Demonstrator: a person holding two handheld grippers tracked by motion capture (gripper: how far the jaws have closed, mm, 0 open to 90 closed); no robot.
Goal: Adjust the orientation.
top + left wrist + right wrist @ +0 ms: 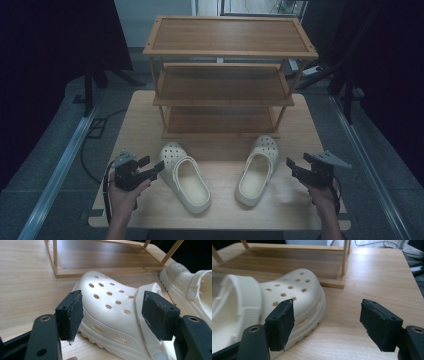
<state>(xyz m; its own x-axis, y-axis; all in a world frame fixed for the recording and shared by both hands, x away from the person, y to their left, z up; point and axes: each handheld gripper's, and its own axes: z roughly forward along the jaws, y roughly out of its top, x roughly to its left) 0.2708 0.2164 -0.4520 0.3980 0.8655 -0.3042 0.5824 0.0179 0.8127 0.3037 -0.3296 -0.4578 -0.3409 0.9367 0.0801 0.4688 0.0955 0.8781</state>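
Two cream clogs lie on the wooden table, toes toward a shelf rack. The left clog (185, 176) (117, 315) sits just right of my left gripper (152, 167) (112, 315), which is open with its jaws on either side of the toe, apart from it. The right clog (257, 170) (262, 307) lies left of my right gripper (292, 167) (328, 323), open and empty, its left pad near the clog's side. The second clog (192, 290) shows at the right of the left gripper view.
A three-tier bamboo shoe rack (225, 75) (100, 262) (287, 262) stands at the table's (145, 125) far half, its shelves bare. Dark curtains and floor rails flank the table. Cables run on the floor at the left.
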